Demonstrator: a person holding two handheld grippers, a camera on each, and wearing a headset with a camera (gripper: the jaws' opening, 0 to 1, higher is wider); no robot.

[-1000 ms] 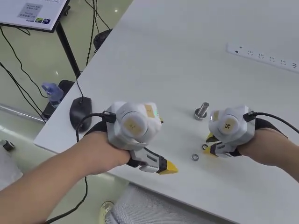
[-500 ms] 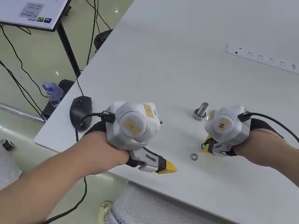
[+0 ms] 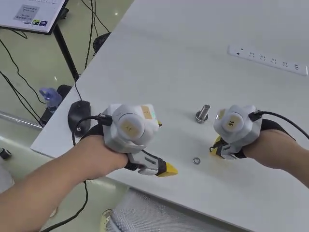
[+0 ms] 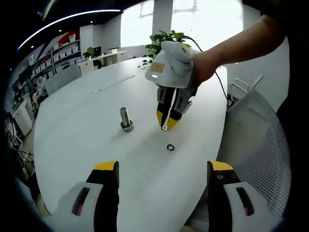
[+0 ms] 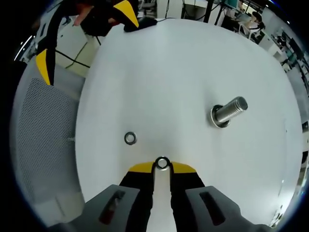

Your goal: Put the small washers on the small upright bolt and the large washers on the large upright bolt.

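A steel bolt stands upright on the white table; it also shows as the bolt and the bolt. My right gripper is shut on a small washer, held a little above the table, near side of the bolt. The left gripper view shows that right gripper with the washer in its tips. A second loose washer lies flat beside it. My left gripper is open and holds nothing, at the table's near edge.
A white power strip lies at the far right of the table. A black mouse sits near the left edge. A mesh chair stands below the near edge. Cables and a water bottle are on the floor to the left.
My right gripper has closed on the washer that lay by its tips and raised it slightly. The left gripper stays put. The head camera has shifted a little.
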